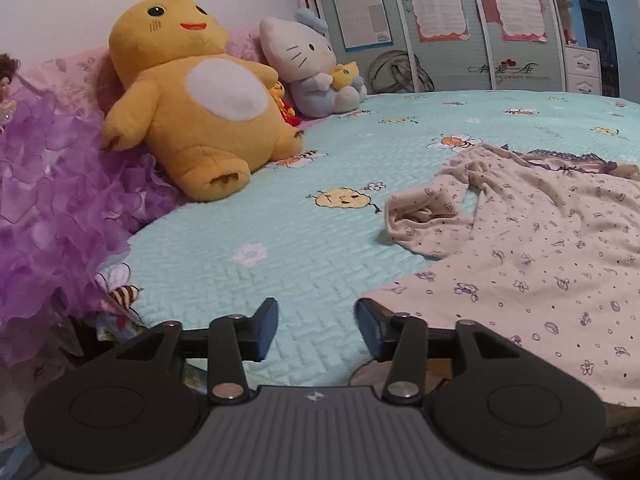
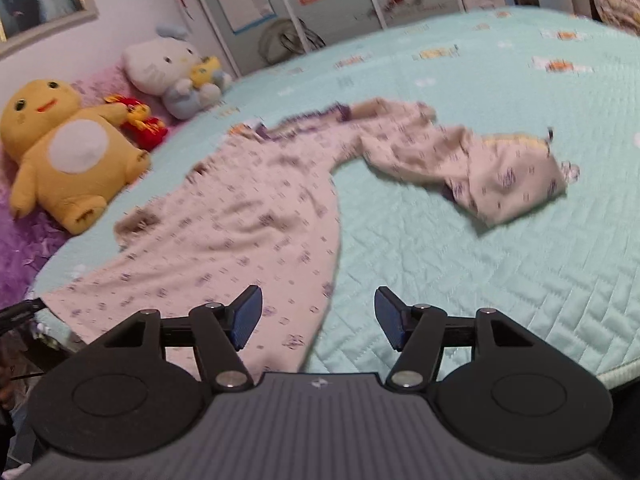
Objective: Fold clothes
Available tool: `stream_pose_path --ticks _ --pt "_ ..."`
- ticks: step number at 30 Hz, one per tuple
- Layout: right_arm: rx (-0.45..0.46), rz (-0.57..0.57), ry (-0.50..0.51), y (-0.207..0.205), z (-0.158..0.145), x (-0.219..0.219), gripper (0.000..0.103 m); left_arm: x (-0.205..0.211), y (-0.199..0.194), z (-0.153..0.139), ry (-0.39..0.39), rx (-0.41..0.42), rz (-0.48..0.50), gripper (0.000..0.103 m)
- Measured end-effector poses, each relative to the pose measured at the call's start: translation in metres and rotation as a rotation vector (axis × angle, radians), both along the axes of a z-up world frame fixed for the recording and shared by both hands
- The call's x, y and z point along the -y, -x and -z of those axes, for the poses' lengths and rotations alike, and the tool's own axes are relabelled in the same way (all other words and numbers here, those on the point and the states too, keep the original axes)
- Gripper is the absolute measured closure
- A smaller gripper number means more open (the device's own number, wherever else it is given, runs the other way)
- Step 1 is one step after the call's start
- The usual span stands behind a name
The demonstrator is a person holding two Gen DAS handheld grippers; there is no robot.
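A pale wall [image 1: 60, 12] meets grey wardrobe doors [image 1: 440, 52] (papers pinned on) behind the bed [image 1: 280, 248].

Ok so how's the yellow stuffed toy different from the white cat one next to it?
The yellow plush is clearly bigger and leans back against the pink pillows with legs stretched out; the white cat plush is smaller and sits upright. The yellow plush is one colour with a white belly patch, while the white cat plush has a pale blue body and bow and hugs a small yellow toy. Both rest at the head of the bed.
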State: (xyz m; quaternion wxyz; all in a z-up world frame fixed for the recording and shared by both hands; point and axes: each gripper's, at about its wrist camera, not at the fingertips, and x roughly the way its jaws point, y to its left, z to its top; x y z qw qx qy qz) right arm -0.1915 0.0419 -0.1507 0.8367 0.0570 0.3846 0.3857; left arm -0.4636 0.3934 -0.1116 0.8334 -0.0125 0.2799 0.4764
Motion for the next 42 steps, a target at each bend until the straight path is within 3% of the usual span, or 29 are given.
stream_pose_path --ticks 7,10,12,13,19,20,22,24,25,26,28,33,37,39,40,41,42 --pt "-0.195 0.05 -0.054 -0.021 0.033 -0.001 0.04 -0.014 0.019 -0.005 -0.002 0.01 -0.103 0.051" --pt "-0.188 0.002 -0.054 -0.016 0.036 -0.011 0.04 -0.008 0.017 -0.013 -0.02 0.03 -0.096 0.051" --pt "-0.181 -0.048 -0.051 -0.01 0.035 -0.019 0.068 0.0 0.011 -0.019 -0.035 0.033 -0.064 0.051" --pt "-0.178 -0.074 -0.05 -0.007 0.034 -0.023 0.103 0.006 0.005 -0.021 -0.039 0.036 -0.041 0.051" --pt "-0.116 -0.21 -0.03 0.014 0.023 -0.039 0.103 0.048 -0.038 -0.023 -0.062 0.018 0.153 0.049" --pt "-0.094 -0.226 -0.023 0.018 0.019 -0.039 0.102 0.055 -0.044 -0.021 -0.061 0.014 0.182 0.049" --pt "-0.07 -0.147 -0.017 0.012 0.013 -0.028 0.095 0.067 -0.056 -0.017 -0.06 0.005 0.235 0.049" --pt "-0.082 -0.028 -0.078 -0.007 0.01 -0.008 0.072 0.078 -0.066 -0.012 -0.058 -0.008 0.283 0.049" --pt "-0.118 0.046 -0.106 -0.021 0.012 0.001 0.05 0.082 -0.07 -0.01 -0.061 -0.017 0.299 0.049" --pt "-0.155 0.12 -0.133 -0.035 0.013 0.01 0.039 0.086 -0.074 -0.008 -0.065 -0.024 0.314 0.049" --pt "-0.228 0.267 -0.189 -0.063 0.017 0.027 0.039 0.09 -0.079 -0.006 -0.066 -0.032 0.332 0.049" --pt "-0.416 0.468 -0.333 -0.117 0.052 0.043 0.039 0.09 -0.087 -0.002 -0.057 -0.043 0.333 0.047" --pt "-0.429 0.576 -0.476 -0.143 0.067 0.036 0.039 0.088 -0.094 0.003 -0.049 -0.082 0.336 0.047" --pt "-0.386 0.598 -0.472 -0.157 0.068 0.025 0.04 0.089 -0.098 0.004 -0.05 -0.102 0.342 0.047" --pt "-0.358 0.596 -0.453 -0.165 0.067 0.018 0.047 0.089 -0.099 0.004 -0.051 -0.109 0.344 0.047" --pt "-0.333 0.574 -0.39 -0.175 0.064 0.01 0.085 0.09 -0.1 0.003 -0.053 -0.115 0.345 0.047" --pt "-0.314 0.555 -0.311 -0.188 0.061 0.005 0.096 0.09 -0.101 0.002 -0.055 -0.122 0.344 0.047"
